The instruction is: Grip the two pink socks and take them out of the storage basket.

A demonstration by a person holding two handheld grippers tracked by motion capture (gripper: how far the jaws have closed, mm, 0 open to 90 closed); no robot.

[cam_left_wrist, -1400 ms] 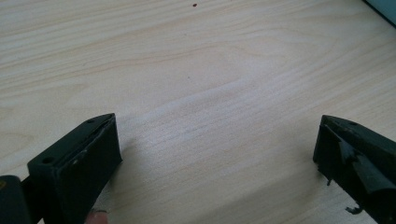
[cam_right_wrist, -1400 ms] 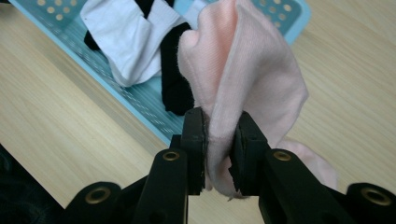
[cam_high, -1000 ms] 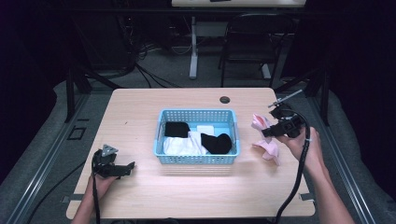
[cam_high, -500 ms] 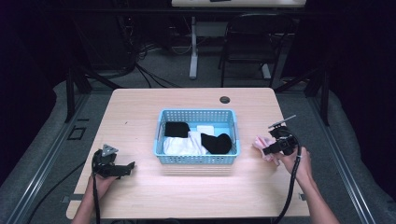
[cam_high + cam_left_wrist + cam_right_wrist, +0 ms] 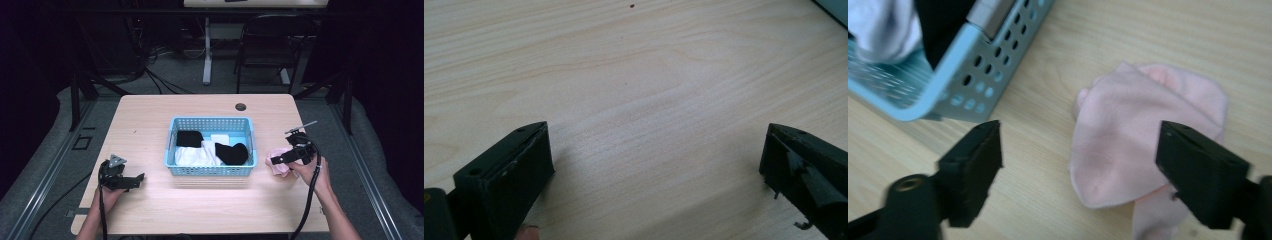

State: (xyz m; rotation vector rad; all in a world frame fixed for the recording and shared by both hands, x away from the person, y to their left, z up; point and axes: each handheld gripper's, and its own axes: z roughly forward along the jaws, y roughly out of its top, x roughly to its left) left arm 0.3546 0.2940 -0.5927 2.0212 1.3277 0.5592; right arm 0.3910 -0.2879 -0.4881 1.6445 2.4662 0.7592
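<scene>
A pale pink cloth (image 5: 1143,130) lies bunched on the table just right of the blue basket (image 5: 172,142), and shows as a pink lump (image 5: 278,161) in the high view. My right gripper (image 5: 280,159) hovers over it, open, its jaws wide apart in the right gripper view (image 5: 1083,165) with the cloth between and below them. The basket (image 5: 943,85) holds black and white cloths. My left gripper (image 5: 135,179) rests at the table's front left, open (image 5: 654,160), with bare wood between its jaws.
The wooden table (image 5: 200,210) has a round cable hole (image 5: 240,107) at its back edge. A chair (image 5: 265,45) and a desk leg stand behind the table. Cables trail from both grippers toward the front edge.
My right gripper has come down and toward the front, from beside the basket's far right to just over the pink cloth. The left gripper has stayed still.
</scene>
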